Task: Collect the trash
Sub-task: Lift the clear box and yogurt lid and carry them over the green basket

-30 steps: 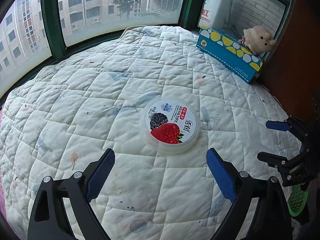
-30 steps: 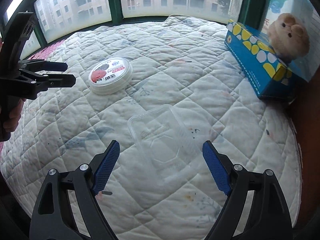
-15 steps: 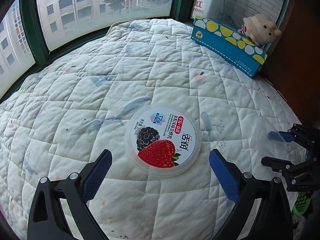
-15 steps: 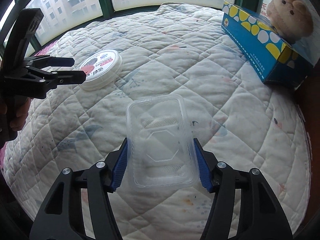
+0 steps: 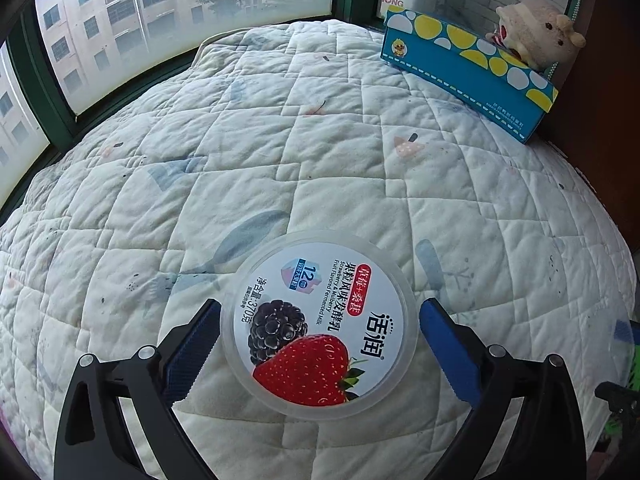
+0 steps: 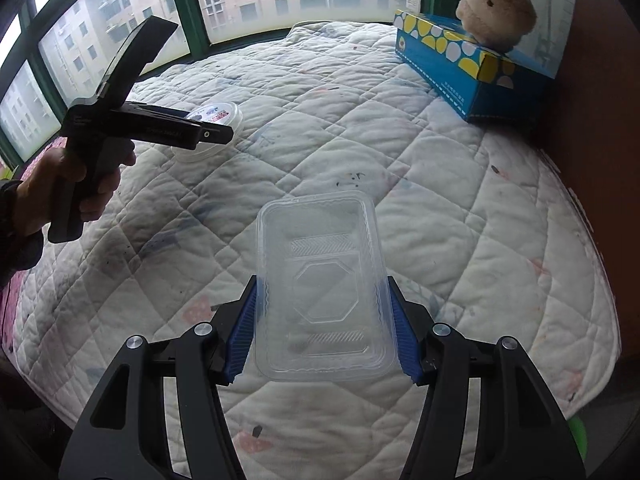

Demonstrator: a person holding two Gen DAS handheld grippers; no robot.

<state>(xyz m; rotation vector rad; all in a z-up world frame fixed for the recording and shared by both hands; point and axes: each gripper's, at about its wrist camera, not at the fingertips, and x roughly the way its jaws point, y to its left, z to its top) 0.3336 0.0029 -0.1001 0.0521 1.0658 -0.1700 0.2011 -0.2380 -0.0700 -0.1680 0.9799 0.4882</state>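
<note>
A round yogurt tub [image 5: 322, 322] with a strawberry and blackberry lid lies on the white quilted mattress [image 5: 280, 152]. My left gripper [image 5: 320, 344] is open, its blue pads either side of the tub; contact is unclear. The tub also shows in the right wrist view [image 6: 218, 120], partly hidden behind the left gripper [image 6: 216, 134]. My right gripper [image 6: 322, 338] is shut on a clear plastic tray [image 6: 322, 284] and holds it just above the mattress [image 6: 440, 200].
A blue and yellow tissue box [image 5: 468, 68] with a plush toy [image 5: 534, 34] on it stands at the far right, also in the right wrist view [image 6: 472, 68]. Green-framed windows [image 5: 160, 12] ring the mattress. A dark wood panel [image 5: 600, 160] bounds the right side.
My left gripper has moved forward until its pads flank the yogurt tub. My right gripper has closed on the clear tray and lifted it slightly.
</note>
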